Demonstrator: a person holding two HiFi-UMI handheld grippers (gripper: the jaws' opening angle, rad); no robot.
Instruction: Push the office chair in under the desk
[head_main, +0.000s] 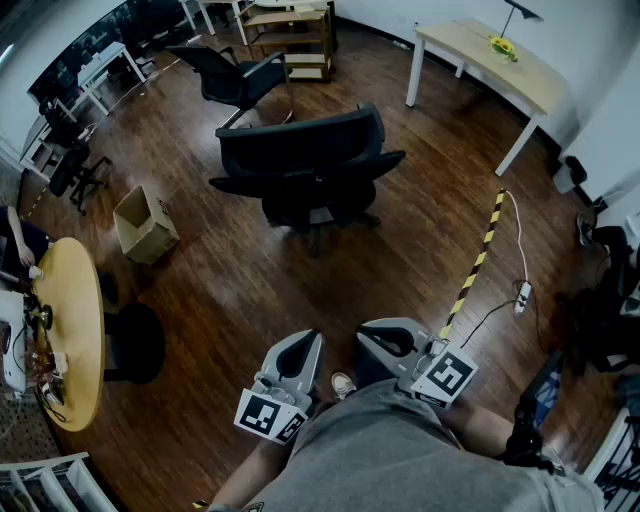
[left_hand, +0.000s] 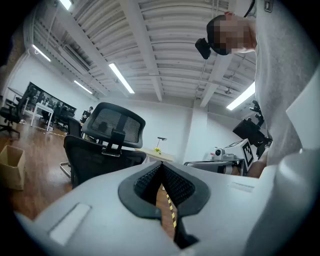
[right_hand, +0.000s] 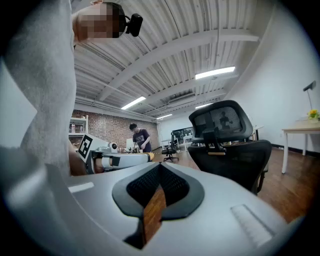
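Observation:
The black office chair (head_main: 305, 165) stands on the wooden floor in mid-room, its mesh back toward me. The desk (head_main: 490, 55), pale top on white legs, is off to the far right by the wall, apart from the chair. My left gripper (head_main: 308, 340) and right gripper (head_main: 385, 340) are held side by side close to my body, well short of the chair, both shut and empty. The left gripper view shows the chair (left_hand: 100, 150) ahead to the left beyond the shut left gripper (left_hand: 161, 166). In the right gripper view the chair (right_hand: 230, 145) lies ahead to the right of the shut right gripper (right_hand: 160, 167), with the desk (right_hand: 300, 131) behind.
A second black chair (head_main: 235, 75) and a wooden shelf (head_main: 290, 30) stand at the back. A cardboard box (head_main: 145, 225) and a round wooden table (head_main: 70, 330) are at the left. A yellow-black floor strip (head_main: 475, 265) and a power strip (head_main: 522, 295) lie right of me.

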